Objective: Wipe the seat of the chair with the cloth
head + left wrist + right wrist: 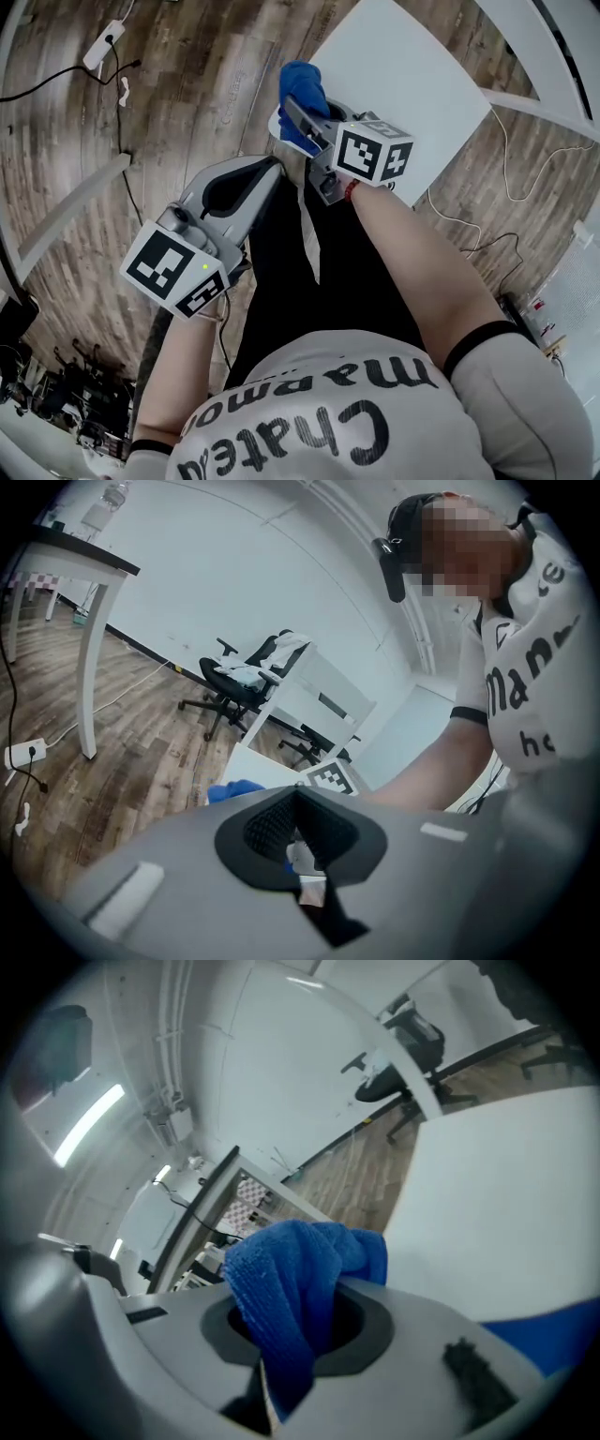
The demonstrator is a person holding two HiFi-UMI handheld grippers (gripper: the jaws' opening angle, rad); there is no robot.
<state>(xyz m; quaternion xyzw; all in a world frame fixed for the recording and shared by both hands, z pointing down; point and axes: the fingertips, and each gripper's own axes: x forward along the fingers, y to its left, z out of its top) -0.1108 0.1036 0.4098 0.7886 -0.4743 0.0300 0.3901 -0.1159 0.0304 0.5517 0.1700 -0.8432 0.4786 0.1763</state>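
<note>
Right tool [298, 117] pinches cloth [304, 82] at seat [412, 80] edge; left tool [270, 172] seemingly pressed together. Risk: bunched cloth slips mid-wipe.

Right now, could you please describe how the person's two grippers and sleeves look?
Both the left gripper and the right gripper have smooth grey shells with black jaw linings. Each carries a white cube with black square markers; the left one shows a small green light. The person wears a white T-shirt with black lettering, black-edged short sleeves and a red right wristband.
</note>
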